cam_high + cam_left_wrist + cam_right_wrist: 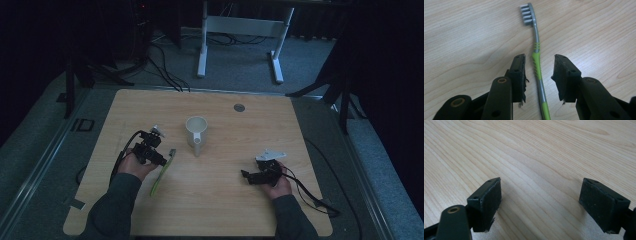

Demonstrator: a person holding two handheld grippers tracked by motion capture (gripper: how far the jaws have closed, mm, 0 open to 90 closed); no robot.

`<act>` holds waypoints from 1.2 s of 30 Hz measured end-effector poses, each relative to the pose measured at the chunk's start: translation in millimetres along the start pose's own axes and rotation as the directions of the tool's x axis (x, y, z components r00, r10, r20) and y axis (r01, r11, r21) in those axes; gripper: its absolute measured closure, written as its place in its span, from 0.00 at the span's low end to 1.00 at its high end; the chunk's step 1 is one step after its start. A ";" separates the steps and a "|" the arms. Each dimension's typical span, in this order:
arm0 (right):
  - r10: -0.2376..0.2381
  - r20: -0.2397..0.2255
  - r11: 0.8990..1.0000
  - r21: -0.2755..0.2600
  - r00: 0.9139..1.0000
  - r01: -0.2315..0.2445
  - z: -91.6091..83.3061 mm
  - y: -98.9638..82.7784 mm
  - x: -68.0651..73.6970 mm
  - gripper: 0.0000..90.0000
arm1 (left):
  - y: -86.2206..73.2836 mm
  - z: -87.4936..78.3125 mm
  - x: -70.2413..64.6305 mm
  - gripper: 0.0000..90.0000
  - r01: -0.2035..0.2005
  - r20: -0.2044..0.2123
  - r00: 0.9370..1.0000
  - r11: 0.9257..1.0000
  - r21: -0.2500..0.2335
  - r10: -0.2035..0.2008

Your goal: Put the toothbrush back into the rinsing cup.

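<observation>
High view: toothbrush (163, 170) lay flat on the table (225, 210), left of the white mug (196, 134), long axis diagonal, head toward the mug, handle end toward the person. Left gripper (161, 160) sat over its upper part; right gripper (246, 175) rested well apart.

Left gripper view: jaws straddled the green handle (537, 67), half-narrowed, pads not touching yet. Head pointed away from the jaws. Grasp unfinished, lift left.

Right gripper view: jaws wide, nothing between them, bare wood.
</observation>
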State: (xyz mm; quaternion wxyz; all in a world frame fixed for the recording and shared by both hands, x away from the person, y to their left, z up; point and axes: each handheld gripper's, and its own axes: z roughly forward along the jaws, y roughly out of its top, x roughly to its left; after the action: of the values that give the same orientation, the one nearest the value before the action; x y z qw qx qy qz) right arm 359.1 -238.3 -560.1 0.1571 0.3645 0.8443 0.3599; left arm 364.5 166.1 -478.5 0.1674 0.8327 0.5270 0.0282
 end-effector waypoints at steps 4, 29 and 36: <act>0.000 0.000 1.000 0.000 1.000 0.000 0.0 0.0 0.0 0.20 | 1.6 1.1 0.0 0.69 -0.006 -0.004 1.000 1.000 0.017 0.006; 0.000 0.000 1.000 0.000 1.000 0.000 0.0 0.0 0.0 0.20 | 9.7 16.0 -5.7 0.71 -0.010 -0.004 1.000 0.996 0.085 0.011; 0.000 0.000 1.000 0.000 1.000 0.000 0.0 0.0 0.0 0.20 | 10.6 22.1 -8.9 0.72 -0.017 -0.009 1.000 0.994 0.111 0.018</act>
State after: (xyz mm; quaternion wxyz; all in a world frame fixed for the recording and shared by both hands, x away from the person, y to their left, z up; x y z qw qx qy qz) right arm 359.1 -238.3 -560.1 0.1572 0.3644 0.8443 0.3600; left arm 374.7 148.5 -494.9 0.1180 0.8452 0.5212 0.0044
